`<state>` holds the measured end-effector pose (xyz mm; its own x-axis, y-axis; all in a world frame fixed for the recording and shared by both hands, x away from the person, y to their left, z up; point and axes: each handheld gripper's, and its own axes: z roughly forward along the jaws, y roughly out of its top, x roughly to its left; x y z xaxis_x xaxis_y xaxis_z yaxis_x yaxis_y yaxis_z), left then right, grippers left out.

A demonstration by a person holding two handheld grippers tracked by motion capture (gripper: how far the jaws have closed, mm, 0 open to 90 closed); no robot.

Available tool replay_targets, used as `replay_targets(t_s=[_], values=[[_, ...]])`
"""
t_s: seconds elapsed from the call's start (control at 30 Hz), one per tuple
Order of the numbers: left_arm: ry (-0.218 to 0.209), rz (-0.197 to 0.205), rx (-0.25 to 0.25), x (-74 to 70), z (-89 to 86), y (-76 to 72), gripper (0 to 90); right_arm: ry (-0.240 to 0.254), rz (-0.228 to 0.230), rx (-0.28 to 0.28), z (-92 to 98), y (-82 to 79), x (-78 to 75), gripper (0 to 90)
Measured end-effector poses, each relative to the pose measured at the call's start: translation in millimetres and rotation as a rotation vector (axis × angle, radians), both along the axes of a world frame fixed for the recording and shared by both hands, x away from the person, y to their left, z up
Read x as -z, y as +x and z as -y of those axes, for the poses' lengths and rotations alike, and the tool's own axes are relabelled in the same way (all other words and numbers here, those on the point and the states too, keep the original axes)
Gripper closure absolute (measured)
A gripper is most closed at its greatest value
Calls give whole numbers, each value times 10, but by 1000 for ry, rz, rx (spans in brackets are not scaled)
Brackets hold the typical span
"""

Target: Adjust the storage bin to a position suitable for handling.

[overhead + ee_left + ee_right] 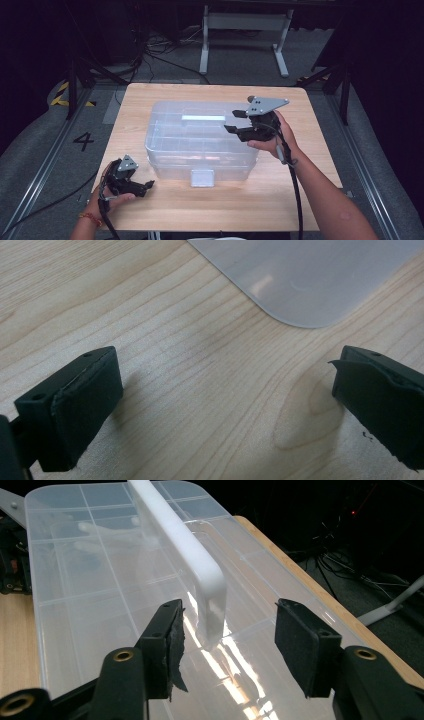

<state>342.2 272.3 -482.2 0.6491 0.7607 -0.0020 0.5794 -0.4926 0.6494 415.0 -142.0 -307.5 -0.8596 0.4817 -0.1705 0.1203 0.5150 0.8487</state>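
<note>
A clear plastic storage box [200,145] stands in the middle of the wooden table [280,200], with its lid on. A white handle [203,118] runs along the lid, and a white latch [202,177] sits on the front wall. My right gripper [231,121] hovers over the right end of the lid. In the right gripper view its jaws [227,640] stand open on either side of the handle's end [210,595], with gaps on both sides. My left gripper [148,188] rests low over the table at the front left, open and with nothing in it [225,405], close to the box's rounded corner [305,275].
Bare table lies in front of the box and to both sides of it. Beyond the far edge stand a white metal frame [245,30], loose cables on the grey floor [160,55] and dark stands at both sides.
</note>
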Motion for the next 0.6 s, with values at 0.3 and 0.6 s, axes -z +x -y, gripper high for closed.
replay_targets(t_s=[0.3,0.6], values=[[0,0,0,0,0,1,3,-35,-6,-23,-143,46,27,565],[-6,-2,-5,3,1,-6,5,-56,2,-23,-184,67,-14,676]])
